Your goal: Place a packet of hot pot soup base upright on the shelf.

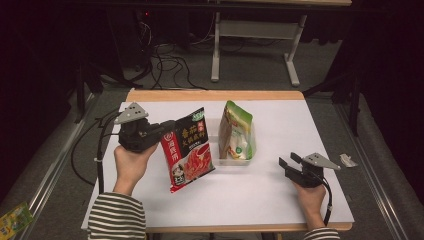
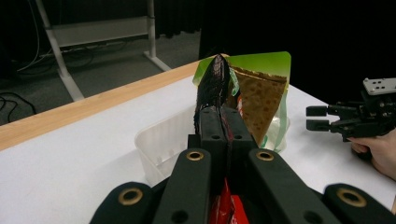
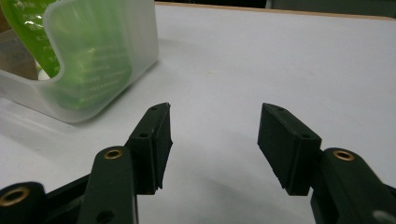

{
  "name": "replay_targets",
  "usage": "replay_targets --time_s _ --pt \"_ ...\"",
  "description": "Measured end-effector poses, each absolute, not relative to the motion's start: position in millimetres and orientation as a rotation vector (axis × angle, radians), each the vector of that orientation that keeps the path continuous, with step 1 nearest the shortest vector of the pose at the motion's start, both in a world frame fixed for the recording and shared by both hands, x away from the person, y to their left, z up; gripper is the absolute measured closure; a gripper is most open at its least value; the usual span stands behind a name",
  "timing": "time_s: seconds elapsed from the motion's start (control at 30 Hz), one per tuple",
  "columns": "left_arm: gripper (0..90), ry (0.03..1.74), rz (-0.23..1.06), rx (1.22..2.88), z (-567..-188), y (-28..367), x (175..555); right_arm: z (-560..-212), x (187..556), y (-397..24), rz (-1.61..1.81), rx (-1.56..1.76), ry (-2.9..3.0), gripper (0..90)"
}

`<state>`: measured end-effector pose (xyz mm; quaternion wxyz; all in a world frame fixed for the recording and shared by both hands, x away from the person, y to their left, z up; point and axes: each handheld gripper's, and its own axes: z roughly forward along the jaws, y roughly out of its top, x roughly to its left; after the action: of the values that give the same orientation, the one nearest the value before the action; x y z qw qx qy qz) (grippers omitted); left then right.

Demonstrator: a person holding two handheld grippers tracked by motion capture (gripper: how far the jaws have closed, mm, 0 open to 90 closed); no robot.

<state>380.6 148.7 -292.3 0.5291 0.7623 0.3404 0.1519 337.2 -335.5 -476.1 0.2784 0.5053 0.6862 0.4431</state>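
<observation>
My left gripper [image 1: 167,131] clamps the edge of a red pouch [image 1: 189,149], holding it up off the white table [image 1: 260,190] beside a clear bin [image 1: 235,160] holding a green pouch [image 1: 237,131]. My right gripper [image 1: 286,163] rests open, well apart.

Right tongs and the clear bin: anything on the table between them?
Nothing: in the high view only bare white table separates the open right tongs from the clear bin.

white-topped table with a pale wooden edge [image 1: 280,200] | grey carpeted floor around it | white metal-framed bench legs [image 1: 216,55] beyond the far edge | black cables [image 1: 170,65] looped on the floor at the back | small crumpled silver scrap [image 1: 348,160] by the table's right edge | green-yellow packet [image 1: 12,218] on the floor, bottom left
</observation>
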Motion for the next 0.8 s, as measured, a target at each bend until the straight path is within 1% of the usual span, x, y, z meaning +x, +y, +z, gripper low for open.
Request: replay_targets --time_s 0.4,0.8 --pt "90.0 0.862 0.403 1.779 -284 139 401 -476 337 -336 1.187 1.352 1.844 44.6" --pt "90.0 0.900 0.411 1.721 -288 124 417 -476 338 -336 1.193 1.348 1.846 44.4"
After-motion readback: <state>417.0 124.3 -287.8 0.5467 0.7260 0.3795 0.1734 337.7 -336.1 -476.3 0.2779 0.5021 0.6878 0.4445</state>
